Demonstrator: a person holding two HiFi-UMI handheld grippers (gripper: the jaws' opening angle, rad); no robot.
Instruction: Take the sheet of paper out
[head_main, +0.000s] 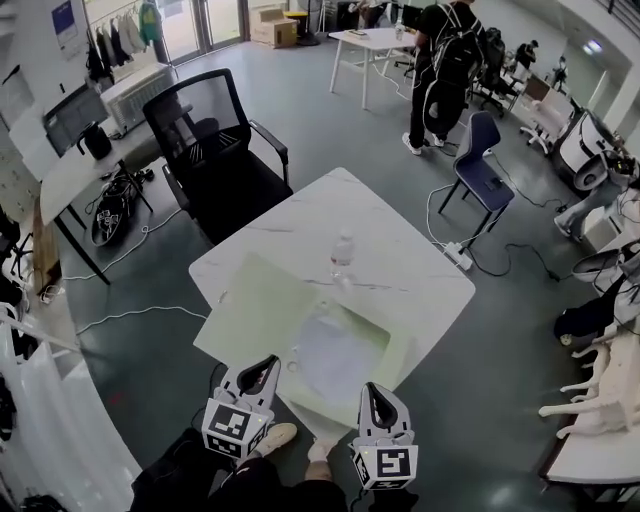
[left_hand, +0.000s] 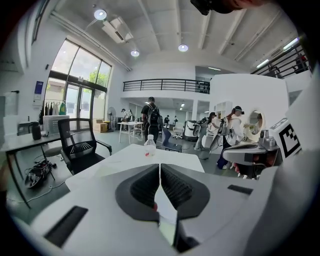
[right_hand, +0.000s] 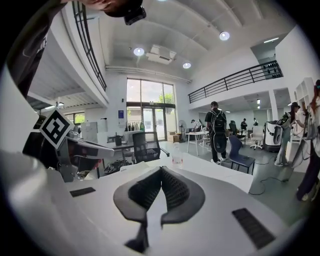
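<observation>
Left gripper (head_main: 266, 364): your fingers are clenched together with nothing between them, poised over the near edge of the bench (head_main: 420, 270).
Right gripper (head_main: 373, 392): fingers likewise pressed closed and empty, level with the left pair.
Sheet of paper (head_main: 340, 365): just ahead of both sets of fingers and between them, seemingly inside a clear sleeve (head_main: 318, 325) lying on a pale green mat (head_main: 250, 295).
Bottle (head_main: 343, 256): upright beyond the sheet, farther from your fingers.
Progress: nothing done yet, by my reading; the sheet lies untouched.
Left to do: open up, pin the sleeve, grip the paper's edge and draw it out.
</observation>
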